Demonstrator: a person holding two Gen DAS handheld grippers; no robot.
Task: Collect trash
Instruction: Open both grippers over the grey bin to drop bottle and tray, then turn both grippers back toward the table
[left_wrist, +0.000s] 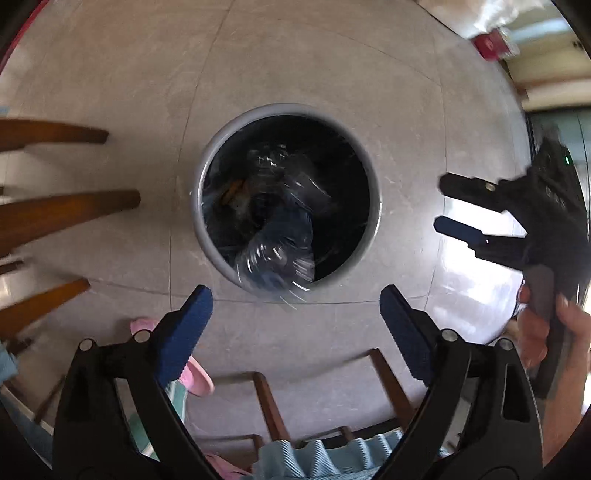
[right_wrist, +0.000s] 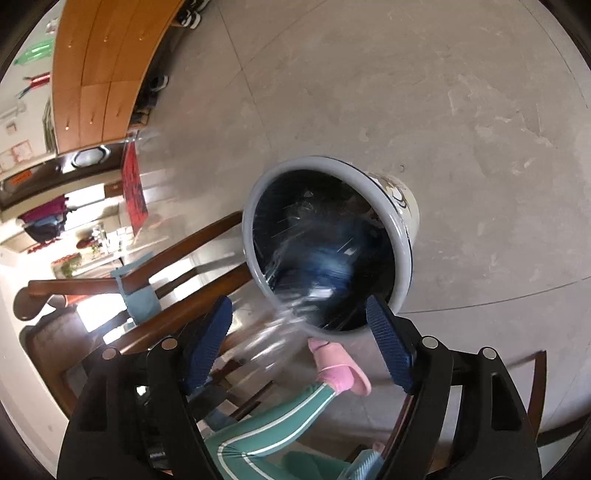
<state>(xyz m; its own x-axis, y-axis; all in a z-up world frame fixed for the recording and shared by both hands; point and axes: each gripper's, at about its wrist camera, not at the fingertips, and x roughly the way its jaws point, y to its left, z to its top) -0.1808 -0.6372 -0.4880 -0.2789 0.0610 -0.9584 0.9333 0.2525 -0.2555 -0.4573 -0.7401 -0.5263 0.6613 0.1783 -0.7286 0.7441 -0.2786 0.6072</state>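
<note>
So both hand-held grippers are hanging over a grey trash bin (left_wrist: 373, 206) standing on the tiled floor (left_wrist: 295, 55). The left hand-held gripper (left_wrist: 295, 314) points nearly straight down at the bin's mouth, blue pads spread wide apart with nothing between them. The right hand-held gripper (right_wrist: 299, 332) looks at the bin from more of an angle, pads also wide apart, and nothing pinched.

The trash is clear crinkly plastic (left_wrist: 275, 266), badly motion-blurred, sitting at the near rim of the bin and partly inside, against the black liner (left_wrist: 332, 155). In the right wrist view the same plastic (right_wrist: 291, 314) smears across the near-left rim, between the pads but touching neither as far as I can tell. More clear wrapping lies deeper in the bin.

In the left wrist view the right hand-held gripper (left_wrist: 439, 205) shows up on the right, held by a hand (left_wrist: 546, 332). Brown chair legs (left_wrist: 70, 210) stick in from the left, and a pink slipper (right_wrist: 341, 365) with a green trouser leg (right_wrist: 266, 432) sits just near the bin.
</note>
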